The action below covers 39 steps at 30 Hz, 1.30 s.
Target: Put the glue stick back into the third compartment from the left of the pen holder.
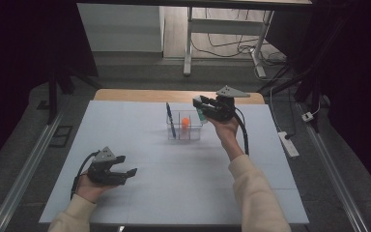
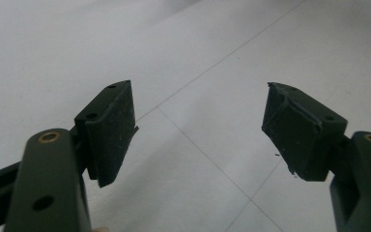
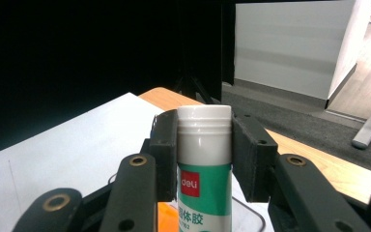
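**Lowering the glue stick into the clear organizer**

The right gripper [image 3: 204, 159] is clamping a glue stick [image 3: 204, 159] just below its white cap, the fingers [image 3: 251, 159] pressing on both sides, and is holding it above the clear organizer [image 1: 184, 130] toward the far edge of the tabletop [image 1: 174, 179], right of centre. A blue pen [image 1: 170, 120] is standing in the organizer's left compartment and an orange item [image 1: 185, 122] is sitting in the middle one. To do this well, the person should be keeping the stick upright, lining it over the free right compartment, and sinking it straight down before letting go, so the thin walls are not being knocked. The left gripper [image 1: 125, 166] is resting near the tabletop's near left corner, its fingers [image 2: 108, 130] spread wide around nothing.
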Each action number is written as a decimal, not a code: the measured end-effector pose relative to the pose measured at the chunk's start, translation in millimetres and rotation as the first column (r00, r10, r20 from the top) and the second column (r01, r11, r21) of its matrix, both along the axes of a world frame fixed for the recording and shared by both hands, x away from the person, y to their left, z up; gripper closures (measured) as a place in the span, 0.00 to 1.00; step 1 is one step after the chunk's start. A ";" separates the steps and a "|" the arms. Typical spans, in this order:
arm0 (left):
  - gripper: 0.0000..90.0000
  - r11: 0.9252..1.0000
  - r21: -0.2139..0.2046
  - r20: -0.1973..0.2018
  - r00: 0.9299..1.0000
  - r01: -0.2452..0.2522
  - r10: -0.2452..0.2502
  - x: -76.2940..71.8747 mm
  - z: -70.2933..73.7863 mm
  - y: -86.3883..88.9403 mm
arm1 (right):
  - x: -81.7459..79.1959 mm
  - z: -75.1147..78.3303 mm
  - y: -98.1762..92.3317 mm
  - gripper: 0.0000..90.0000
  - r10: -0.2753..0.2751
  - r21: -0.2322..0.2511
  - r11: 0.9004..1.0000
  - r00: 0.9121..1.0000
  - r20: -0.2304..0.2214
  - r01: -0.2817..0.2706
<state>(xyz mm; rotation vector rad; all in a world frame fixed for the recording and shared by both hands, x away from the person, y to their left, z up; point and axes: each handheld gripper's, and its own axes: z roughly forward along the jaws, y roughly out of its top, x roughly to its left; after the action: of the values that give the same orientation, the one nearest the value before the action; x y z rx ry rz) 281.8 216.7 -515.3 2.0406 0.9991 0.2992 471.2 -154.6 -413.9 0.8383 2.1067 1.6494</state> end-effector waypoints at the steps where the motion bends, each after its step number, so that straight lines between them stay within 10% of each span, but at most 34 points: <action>1: 0.30 1.000 -0.001 -0.001 1.000 -0.001 0.001 0.2 -0.3 -0.1 | 0.9 -0.3 2.2 0.71 0.002 0.005 1.000 1.000 -0.002 -0.002; 39: 0.30 1.000 -0.001 -0.005 1.000 0.002 -0.002 0.2 -0.6 1.6 | 11.6 -15.9 6.1 0.57 0.005 -0.041 0.999 0.997 -0.083 -0.008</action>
<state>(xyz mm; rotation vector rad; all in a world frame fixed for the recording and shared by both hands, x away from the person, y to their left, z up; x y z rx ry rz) 282.0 218.3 -516.0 2.0421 1.0006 0.2922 482.9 -148.5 -429.9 0.9023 2.1935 1.5944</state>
